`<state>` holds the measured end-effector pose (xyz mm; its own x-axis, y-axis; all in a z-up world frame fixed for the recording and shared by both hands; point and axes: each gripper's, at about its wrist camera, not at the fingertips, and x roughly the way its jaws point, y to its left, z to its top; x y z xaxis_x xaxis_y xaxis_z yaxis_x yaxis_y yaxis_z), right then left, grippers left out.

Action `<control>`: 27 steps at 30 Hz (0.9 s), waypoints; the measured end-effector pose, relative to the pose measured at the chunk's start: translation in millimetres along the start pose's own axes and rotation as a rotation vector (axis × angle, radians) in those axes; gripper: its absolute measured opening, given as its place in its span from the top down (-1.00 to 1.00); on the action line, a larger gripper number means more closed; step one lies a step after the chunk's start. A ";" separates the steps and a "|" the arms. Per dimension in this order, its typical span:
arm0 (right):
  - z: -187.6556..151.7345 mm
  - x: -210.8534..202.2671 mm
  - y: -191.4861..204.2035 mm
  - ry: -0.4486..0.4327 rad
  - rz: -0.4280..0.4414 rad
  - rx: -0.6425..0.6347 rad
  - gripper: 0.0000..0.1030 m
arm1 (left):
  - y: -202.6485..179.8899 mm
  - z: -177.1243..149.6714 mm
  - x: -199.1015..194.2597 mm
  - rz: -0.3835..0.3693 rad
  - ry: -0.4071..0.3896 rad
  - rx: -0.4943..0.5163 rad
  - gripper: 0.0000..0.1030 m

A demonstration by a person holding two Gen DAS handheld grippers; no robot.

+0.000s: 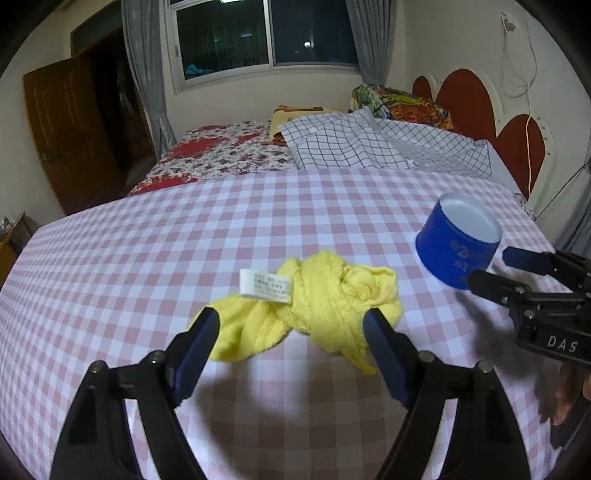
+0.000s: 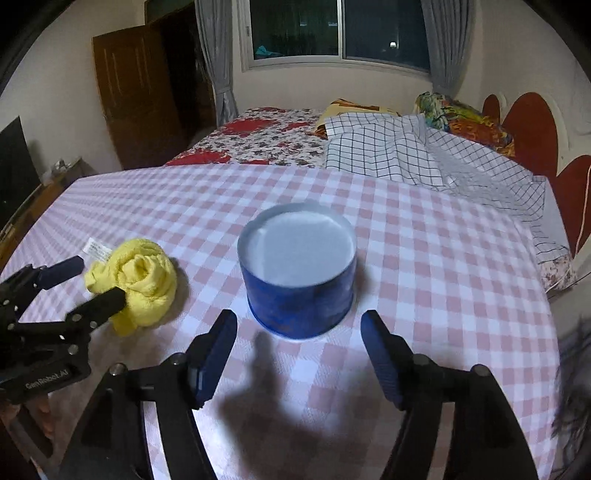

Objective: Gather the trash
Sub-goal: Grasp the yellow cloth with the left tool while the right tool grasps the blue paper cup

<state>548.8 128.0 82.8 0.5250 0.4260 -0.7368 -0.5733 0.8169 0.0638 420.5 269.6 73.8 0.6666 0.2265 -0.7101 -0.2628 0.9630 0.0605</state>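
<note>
Two sets of tongs work over a desk (image 1: 147, 229) covered in pink-and-white checked cloth, which fills the middle of both views. Behind it, in the upper half of each frame, lies a bed (image 1: 229, 151) with a red floral cover, a blue-grid sheet (image 1: 354, 144) heaped on it toward the right, and a dark window (image 1: 266, 33) above.

Next in size, a blue round tub (image 2: 299, 273) with a pale top stands upright at the centre of the right wrist view; in the left wrist view it sits at the right edge of the frame. The right tongs (image 2: 299, 332) are spread wide just in front of it, one finger at each lower side, apart from its wall.

Smaller, a knotted yellow cloth (image 1: 317, 306) with a white label (image 1: 264, 284) lies on the desk at the centre of the left wrist view, left of the tub in the right wrist view. The left tongs (image 1: 291, 325) stand apart with a finger on each side of the cloth; the fingertips overlap its edges, though whether they actually press it is hard to say from this angle.
</note>
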 end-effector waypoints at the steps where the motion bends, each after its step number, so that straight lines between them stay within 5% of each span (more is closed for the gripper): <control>1: 1.6 2.0 -1.1 0.003 -0.011 0.003 -0.38 | 0.7 2.2 2.2 0.000 0.004 0.000 -0.59; 27: 34.5 43.4 -47.0 -0.001 0.014 0.119 -0.46 | 3.3 18.7 23.9 -0.027 0.003 -0.038 -0.76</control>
<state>620.2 121.5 71.0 0.5177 0.4381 -0.7349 -0.5020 0.8511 0.1537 448.6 280.9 70.0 0.6717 0.2004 -0.7132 -0.2712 0.9624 0.0150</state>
